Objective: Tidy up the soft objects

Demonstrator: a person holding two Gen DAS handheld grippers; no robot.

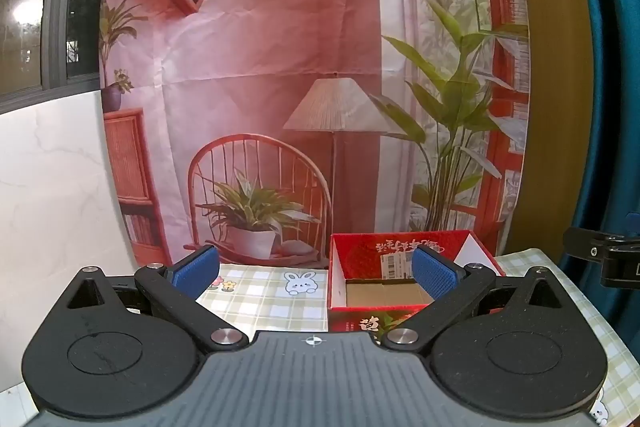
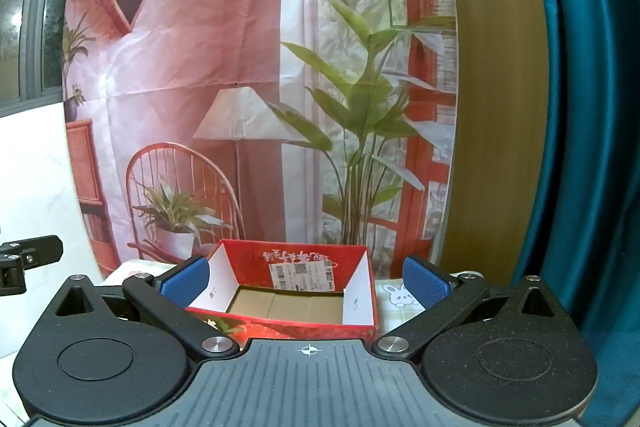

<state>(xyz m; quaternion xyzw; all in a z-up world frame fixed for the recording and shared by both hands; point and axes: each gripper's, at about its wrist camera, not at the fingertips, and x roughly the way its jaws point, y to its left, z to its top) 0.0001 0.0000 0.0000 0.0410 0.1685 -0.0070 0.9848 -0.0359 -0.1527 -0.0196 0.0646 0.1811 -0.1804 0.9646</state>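
Box first: looking into a red box [image 1: 400, 247] sitting on the checked tablecloth [image 1: 260, 299], top open, most likely so that soft things can be dropped straight in; seeing only bare brown card at the bottom and a white label on the far wall; finding nothing inside yet.

Holding the left gripper [image 1: 316, 267] wide open, with nothing between its blue pads [image 1: 196, 271]; hanging it on the near side of the box and a little to the left; tipping it slightly down, probably to have the box and the table in sight.

Holding the right gripper [image 2: 306, 281] wide open and empty too; pointing it at the mouth of the box from the near side, with the box showing between the two pads; likely spreading them wide to be ready for something big and squashy.

Looking for the soft things and finding none in either view; guessing them to be lying nearer, below the cameras or off to one side; not being able to tell which.

Seeing a printed backdrop [image 1: 260, 67] hanging just behind the far edge of the table, and a teal curtain [image 2: 592, 107] on the right.

Judging the job as barely begun; needing first to find a soft thing, then to pinch it gently and carry it over the open top.
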